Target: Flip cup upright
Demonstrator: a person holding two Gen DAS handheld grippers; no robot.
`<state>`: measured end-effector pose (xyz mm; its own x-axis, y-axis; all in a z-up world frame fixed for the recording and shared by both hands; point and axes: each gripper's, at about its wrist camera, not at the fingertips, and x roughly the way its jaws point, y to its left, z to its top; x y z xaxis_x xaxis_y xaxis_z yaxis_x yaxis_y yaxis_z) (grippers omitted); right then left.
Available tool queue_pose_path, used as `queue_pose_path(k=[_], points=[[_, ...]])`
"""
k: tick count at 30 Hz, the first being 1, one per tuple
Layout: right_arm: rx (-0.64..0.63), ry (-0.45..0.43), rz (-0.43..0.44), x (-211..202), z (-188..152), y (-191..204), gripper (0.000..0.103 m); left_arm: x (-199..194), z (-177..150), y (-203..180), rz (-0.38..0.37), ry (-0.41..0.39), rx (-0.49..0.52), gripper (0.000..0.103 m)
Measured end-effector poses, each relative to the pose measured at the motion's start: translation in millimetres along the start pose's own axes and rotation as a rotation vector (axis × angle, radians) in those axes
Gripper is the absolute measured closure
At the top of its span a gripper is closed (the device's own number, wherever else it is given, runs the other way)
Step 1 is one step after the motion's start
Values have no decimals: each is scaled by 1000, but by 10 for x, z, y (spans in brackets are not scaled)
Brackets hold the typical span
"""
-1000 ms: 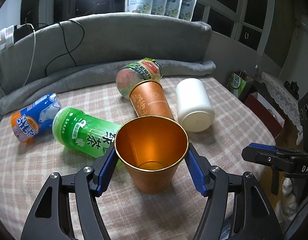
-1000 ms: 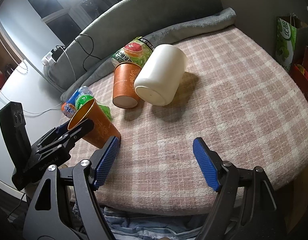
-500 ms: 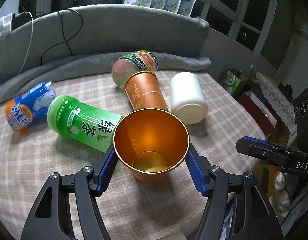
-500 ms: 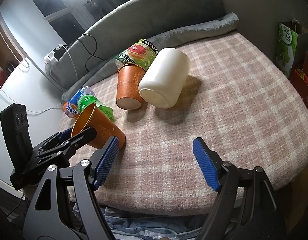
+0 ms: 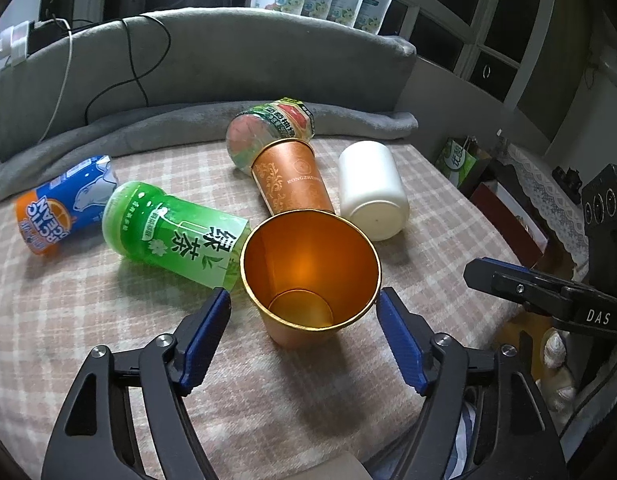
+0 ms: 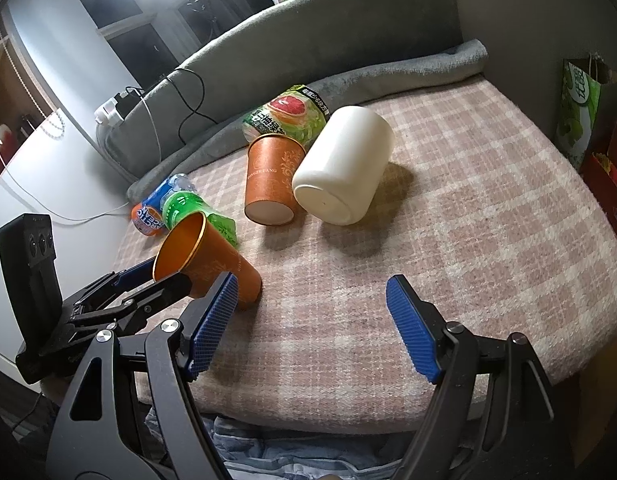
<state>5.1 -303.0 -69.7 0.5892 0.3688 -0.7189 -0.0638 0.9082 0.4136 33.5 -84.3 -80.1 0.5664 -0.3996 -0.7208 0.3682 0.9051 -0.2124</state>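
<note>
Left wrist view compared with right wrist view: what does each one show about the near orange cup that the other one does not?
Only the left wrist view looks into the near orange cup, down to its bottom, and shows it between the fingers of the open left gripper, with a gap at the left finger. Only the right wrist view shows its outer side: it looks tilted, base on the plaid cloth, mouth towards the left gripper. Both show the second orange cup and the white cup lying on their sides.
</note>
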Motion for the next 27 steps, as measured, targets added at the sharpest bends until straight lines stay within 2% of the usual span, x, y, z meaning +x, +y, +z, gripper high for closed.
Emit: queue_pose_path(k=[11, 14, 16, 19, 24, 27], points=[[-47, -60, -29, -67, 37, 103, 24, -201, -53, 2, -13, -23, -8, 26], [-72, -105, -41, -118, 53, 159, 23, -336, -91, 8, -1, -57, -15, 22], [-92, -141, -59, -151, 62, 204, 17, -446, -109, 26, 20, -98, -21, 22], [-133, -204, -90, -204, 75, 300, 15, -639, -110, 67, 97, -190, -39, 22], [-220, -302, -180, -268, 91, 482, 14, -943, -127, 106, 289, -380, -50, 20], [-246, -359, -215, -319, 89, 575, 7, -1032, -101, 120, 339, -435, -44, 19]])
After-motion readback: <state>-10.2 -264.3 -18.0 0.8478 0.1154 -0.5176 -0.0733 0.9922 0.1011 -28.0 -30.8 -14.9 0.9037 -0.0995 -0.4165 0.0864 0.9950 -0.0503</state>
